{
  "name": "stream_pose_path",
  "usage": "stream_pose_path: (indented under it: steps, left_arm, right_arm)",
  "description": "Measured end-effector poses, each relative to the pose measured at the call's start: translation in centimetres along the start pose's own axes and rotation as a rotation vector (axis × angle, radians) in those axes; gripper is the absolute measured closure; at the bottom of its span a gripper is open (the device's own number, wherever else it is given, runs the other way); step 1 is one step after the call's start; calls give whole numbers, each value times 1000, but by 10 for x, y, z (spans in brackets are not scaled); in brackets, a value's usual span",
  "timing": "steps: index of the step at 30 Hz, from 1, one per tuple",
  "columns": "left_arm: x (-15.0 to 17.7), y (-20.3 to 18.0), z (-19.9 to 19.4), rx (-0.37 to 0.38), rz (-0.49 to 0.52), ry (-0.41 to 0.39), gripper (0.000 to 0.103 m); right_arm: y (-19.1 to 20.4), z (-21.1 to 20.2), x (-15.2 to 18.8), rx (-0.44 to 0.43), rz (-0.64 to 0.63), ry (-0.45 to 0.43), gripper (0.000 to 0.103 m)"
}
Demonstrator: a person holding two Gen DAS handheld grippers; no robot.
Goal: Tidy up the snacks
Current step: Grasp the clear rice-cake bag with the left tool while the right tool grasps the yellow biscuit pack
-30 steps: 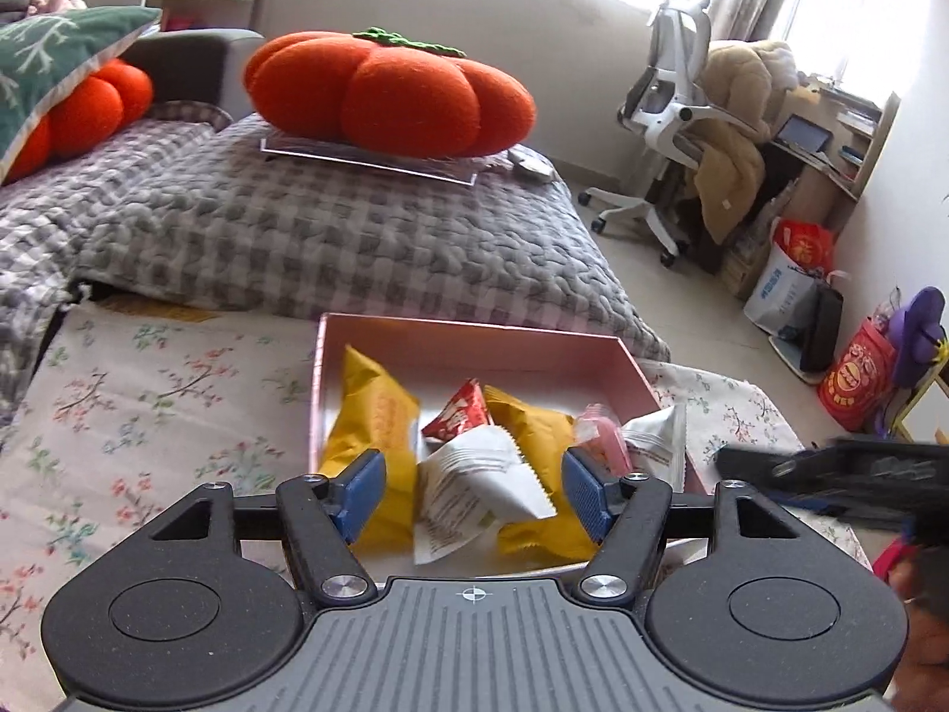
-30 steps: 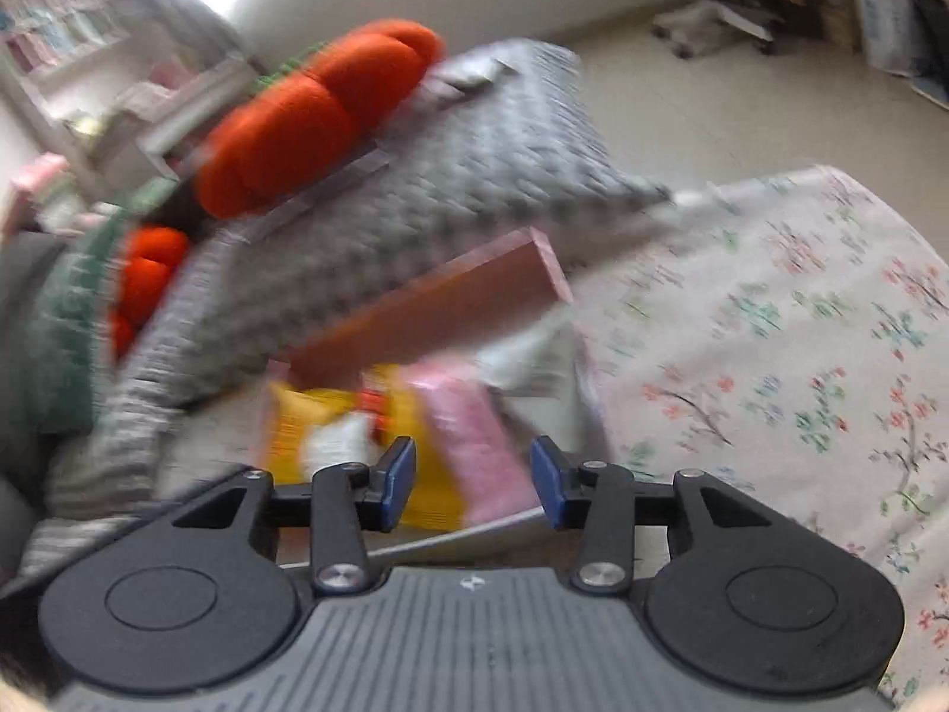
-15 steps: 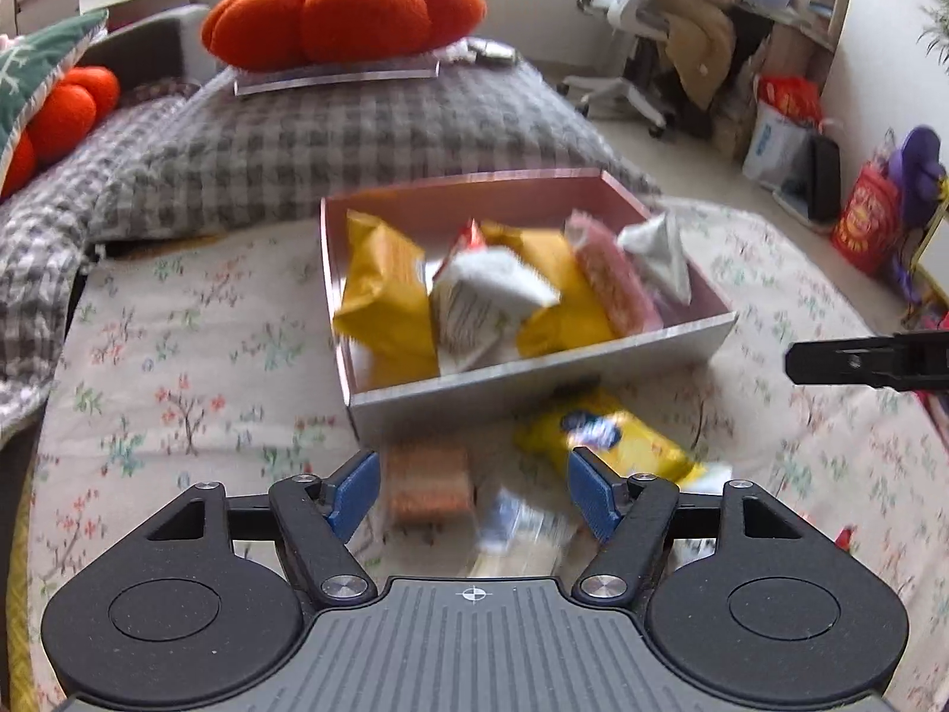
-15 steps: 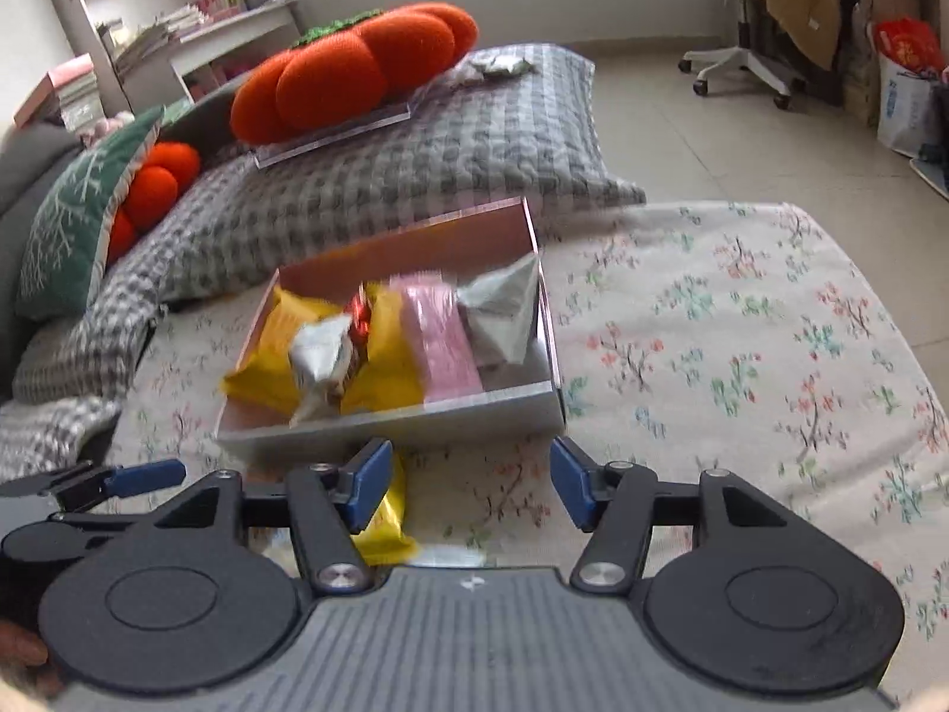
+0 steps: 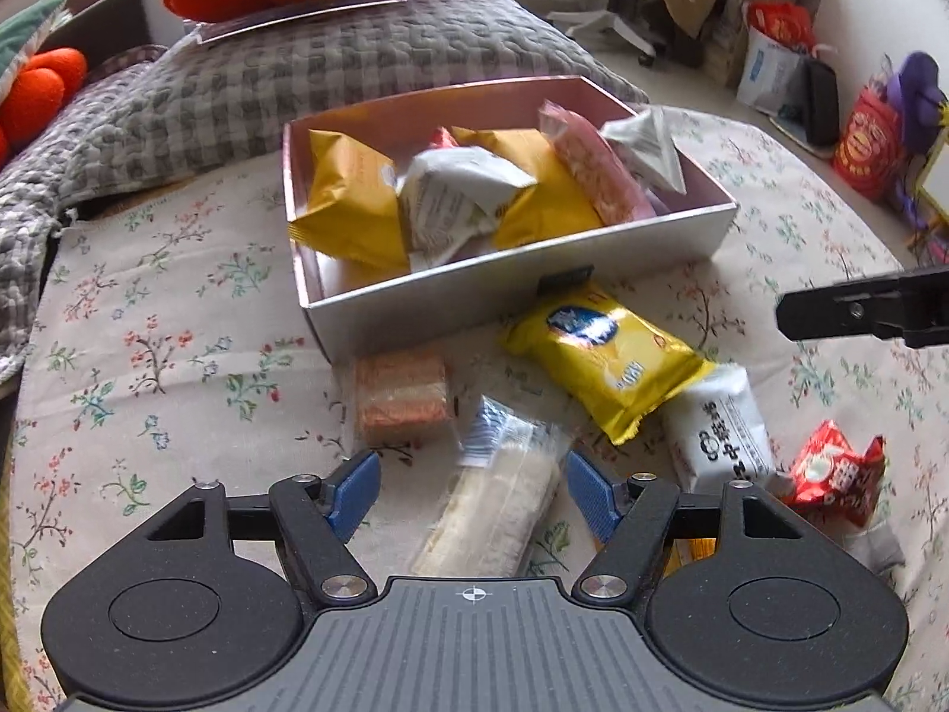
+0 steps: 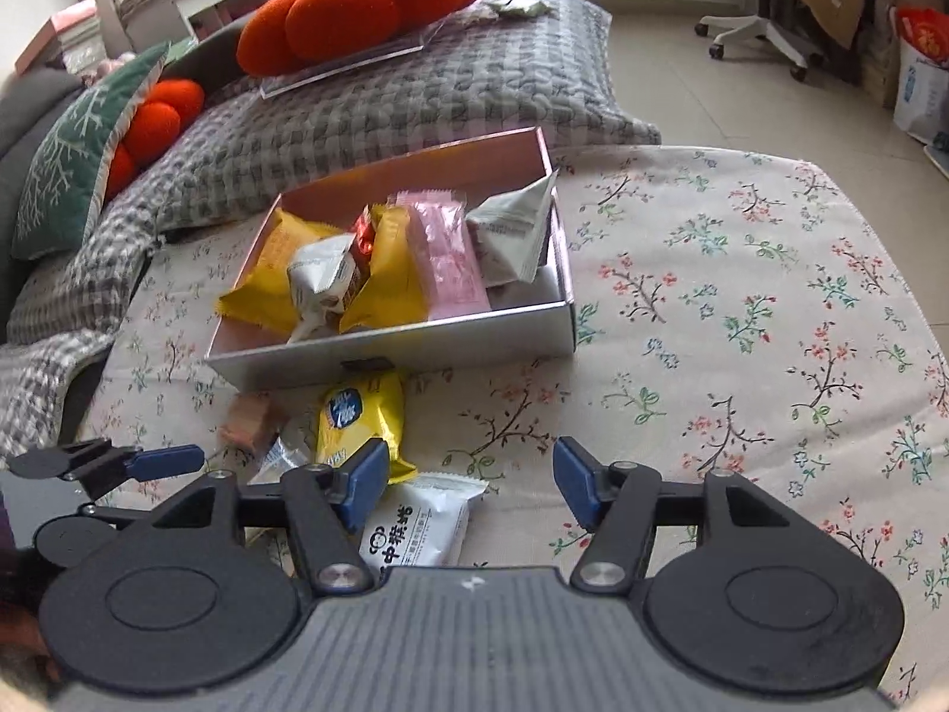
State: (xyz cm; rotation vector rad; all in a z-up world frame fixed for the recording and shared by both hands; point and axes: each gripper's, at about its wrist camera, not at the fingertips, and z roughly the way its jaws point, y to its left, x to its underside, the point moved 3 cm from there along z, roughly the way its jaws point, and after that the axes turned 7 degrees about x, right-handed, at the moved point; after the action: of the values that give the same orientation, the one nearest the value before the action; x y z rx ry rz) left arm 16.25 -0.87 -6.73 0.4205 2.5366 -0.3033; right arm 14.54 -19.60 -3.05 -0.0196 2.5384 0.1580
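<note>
The left gripper (image 5: 471,489) hangs with its blue pads spread apart over a clear-wrapped pale wafer bar (image 5: 498,504) that lies on the floral tablecloth (image 5: 148,356); the pads do not press on it. Just beyond lie a small orange-pink biscuit pack (image 5: 400,394), a yellow snack packet (image 5: 602,356) and a white packet with dark print (image 5: 717,430), with a red candy wrapper (image 5: 836,471) further right. The right gripper (image 6: 468,486) has its jaws opening, with nothing gripped; the white packet (image 6: 415,525) lies below, near its left pad, partly under the yellow packet (image 6: 359,415). Past these stands the pink-lined box (image 6: 415,350), filled with yellow, white, pink and red snack packs. Behind it lies a grey checked cushion (image 6: 385,95) bearing an orange pumpkin pillow (image 6: 362,6).
</note>
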Motion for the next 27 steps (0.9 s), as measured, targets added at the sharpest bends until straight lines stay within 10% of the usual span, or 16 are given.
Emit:
stream_pose_path:
  steps: [12, 27]
  left_arm:
    - [10, -6, 13, -31, 39, 56, 68]
    - [2, 1, 1, 13, -26, 18, 78]
  right_arm:
    - [10, 11, 4, 15, -52, 19, 45]
    - [53, 37, 8, -26, -221, -11, 37]
